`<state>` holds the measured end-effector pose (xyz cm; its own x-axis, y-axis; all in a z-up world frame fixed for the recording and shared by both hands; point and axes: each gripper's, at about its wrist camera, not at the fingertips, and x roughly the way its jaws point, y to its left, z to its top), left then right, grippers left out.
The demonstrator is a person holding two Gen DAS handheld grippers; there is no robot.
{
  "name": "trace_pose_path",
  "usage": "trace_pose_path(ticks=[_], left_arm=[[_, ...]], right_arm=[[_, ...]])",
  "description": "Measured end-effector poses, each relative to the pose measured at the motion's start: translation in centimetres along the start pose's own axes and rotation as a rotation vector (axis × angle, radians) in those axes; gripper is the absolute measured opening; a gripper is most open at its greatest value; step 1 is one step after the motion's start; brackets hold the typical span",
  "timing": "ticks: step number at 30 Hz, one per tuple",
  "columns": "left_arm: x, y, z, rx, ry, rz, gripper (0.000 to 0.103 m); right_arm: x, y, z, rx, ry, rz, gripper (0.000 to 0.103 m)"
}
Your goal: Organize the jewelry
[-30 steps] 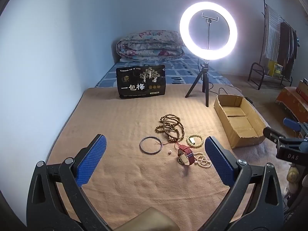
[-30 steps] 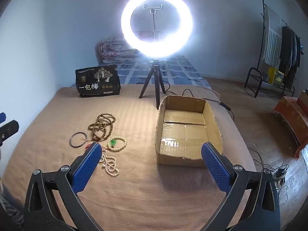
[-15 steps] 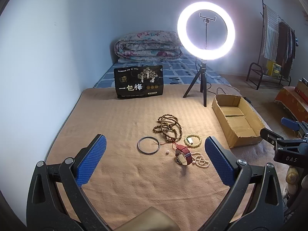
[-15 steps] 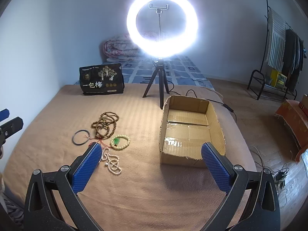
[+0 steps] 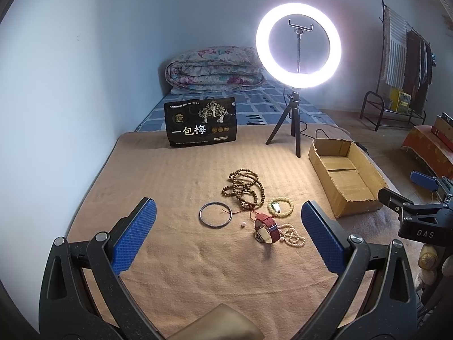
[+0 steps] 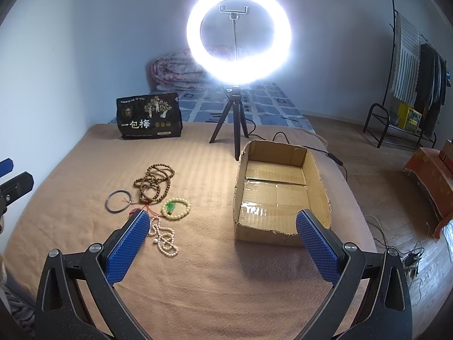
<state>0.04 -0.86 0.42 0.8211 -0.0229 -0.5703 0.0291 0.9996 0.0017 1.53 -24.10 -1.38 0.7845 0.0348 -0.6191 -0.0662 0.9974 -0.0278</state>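
Observation:
Jewelry lies in a cluster on the tan blanket: a brown wooden bead string point(image 5: 245, 188) point(image 6: 155, 180), a thin metal bangle point(image 5: 215, 215) point(image 6: 119, 201), a pale bead bracelet with a green charm point(image 5: 280, 206) point(image 6: 176, 204), a red-strapped watch point(image 5: 266, 227) and a white pearl strand point(image 5: 293, 235) point(image 6: 164, 238). An empty cardboard box point(image 5: 346, 175) point(image 6: 279, 191) sits to their right. My left gripper point(image 5: 226, 236) is open, held above and short of the cluster. My right gripper point(image 6: 222, 245) is open, nearer the box, and its left finger hides the watch.
A lit ring light on a tripod point(image 5: 297, 85) point(image 6: 236, 107) stands behind the box, its cable trailing right. A black snack bag point(image 5: 202, 121) point(image 6: 150, 116) stands at the blanket's far edge. A folded quilt point(image 5: 215, 68) lies beyond. The bed edge drops to the floor at right.
Both views have shifted slightly; the jewelry and box sit a little further left in the left wrist view and further right in the right wrist view. Both grippers stay open. Nothing on the blanket has moved.

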Motion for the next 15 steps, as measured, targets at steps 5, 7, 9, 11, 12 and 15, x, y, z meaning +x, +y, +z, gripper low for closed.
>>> trace_pose_path(ticks=[5,7,9,11,12,15], left_arm=[[-0.02,-0.06,-0.03,0.002,-0.001,0.000,0.103],[-0.03,-0.12,-0.02,0.002,0.000,0.001,0.103],[-0.03,-0.08,-0.07,0.002,-0.001,0.001,0.103],[0.00,-0.03,-0.07,0.001,-0.002,0.000,0.103],[-0.01,-0.05,-0.05,0.002,-0.001,0.000,0.103],[-0.02,-0.05,-0.04,0.001,-0.001,0.001,0.103]], right_arm=[[0.15,-0.02,0.07,0.000,0.005,-0.001,0.103],[0.16,-0.04,0.06,0.000,0.004,-0.002,0.102],[0.15,-0.11,0.01,0.002,0.005,-0.001,0.103],[0.15,-0.10,-0.02,0.004,0.006,0.001,0.103],[0.15,-0.11,-0.03,0.004,0.006,0.001,0.103],[0.17,-0.10,-0.03,0.003,0.005,0.001,0.103]])
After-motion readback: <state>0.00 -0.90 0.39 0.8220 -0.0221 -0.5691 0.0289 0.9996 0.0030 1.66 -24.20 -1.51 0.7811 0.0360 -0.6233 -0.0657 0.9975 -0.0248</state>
